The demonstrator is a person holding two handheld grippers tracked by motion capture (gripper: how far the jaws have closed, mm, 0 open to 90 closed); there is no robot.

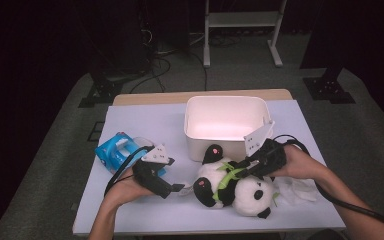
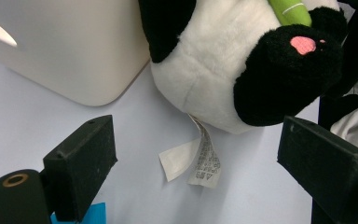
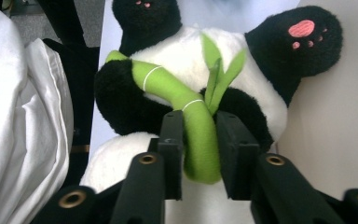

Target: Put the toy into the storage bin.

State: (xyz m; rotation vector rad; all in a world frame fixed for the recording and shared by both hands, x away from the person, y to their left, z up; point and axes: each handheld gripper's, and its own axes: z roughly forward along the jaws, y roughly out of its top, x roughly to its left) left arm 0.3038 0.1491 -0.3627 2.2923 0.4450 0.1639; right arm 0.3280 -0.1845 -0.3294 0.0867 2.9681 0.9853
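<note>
A black-and-white panda plush lies on the table in front of the white bin, hugging a green bamboo stalk. My right gripper comes in from the right and is shut on that stalk, its pads pressing both sides. My left gripper rests low on the table to the panda's left, jaws wide open. Between them lie only the plush's white label and bare table; a black foot with a pink pad sits just beyond.
A blue packet lies behind my left hand. Crumpled white cloth sits right of the panda, under my right wrist. The bin's wall stands close beyond the left jaw. The table's front edge is near the panda.
</note>
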